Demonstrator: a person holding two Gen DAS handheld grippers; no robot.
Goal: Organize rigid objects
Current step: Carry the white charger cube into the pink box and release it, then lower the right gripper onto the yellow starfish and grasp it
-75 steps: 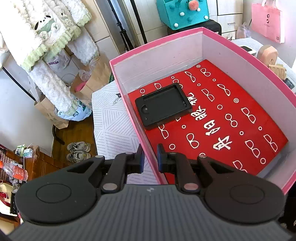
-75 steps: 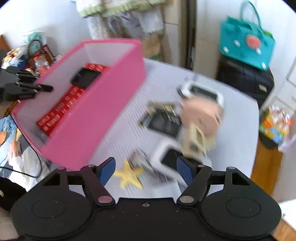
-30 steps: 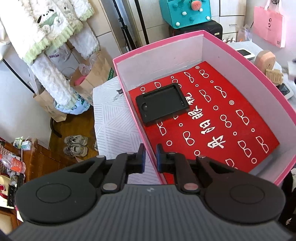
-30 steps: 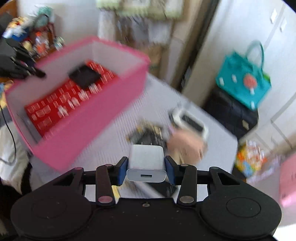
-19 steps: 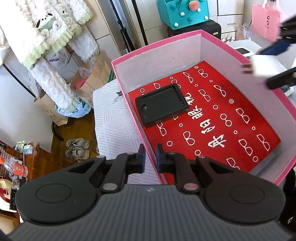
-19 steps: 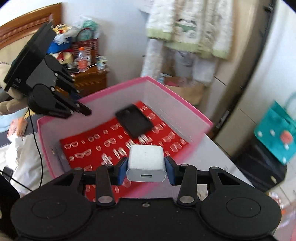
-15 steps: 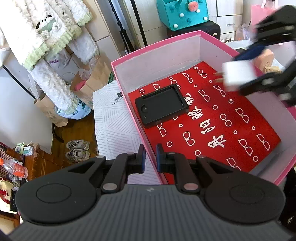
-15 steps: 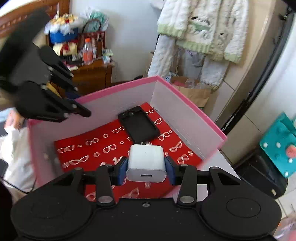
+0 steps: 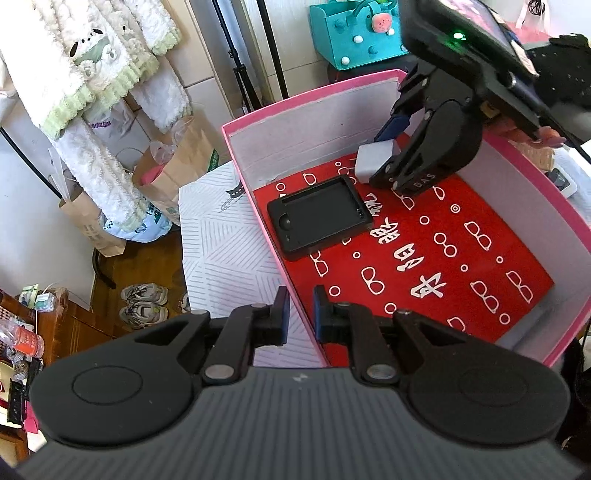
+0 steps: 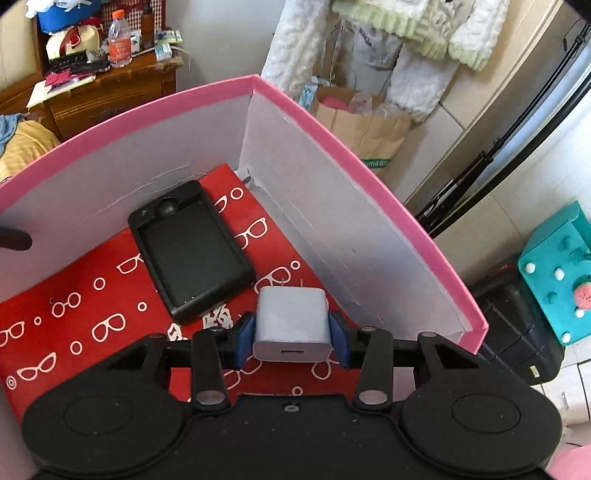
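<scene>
A pink box (image 9: 314, 90) (image 10: 332, 140) with a red patterned floor holds a black flat case (image 9: 319, 218) (image 10: 192, 251) near its far corner. My left gripper (image 9: 298, 310) is shut on the box's near wall, the pink rim (image 9: 291, 291) pinched between its pads. My right gripper (image 10: 291, 332) (image 9: 388, 162) is shut on a white charger plug (image 10: 291, 325) (image 9: 376, 160). It hangs inside the box, just above the floor, beside the black case and close to the box's far wall.
The box rests on a white patterned tabletop (image 9: 221, 254). Outside the box at the right edge lie a white device (image 9: 563, 181) and a wooden piece (image 9: 543, 158). Paper bags (image 9: 177, 173), shoes (image 9: 144, 302), a teal bag (image 9: 354, 33) and a wooden cabinet (image 10: 110, 88) surround the table.
My right gripper carried the white plug from over the table into the box, sinking close to the red floor beside the black case. The left gripper has kept its hold on the wall.
</scene>
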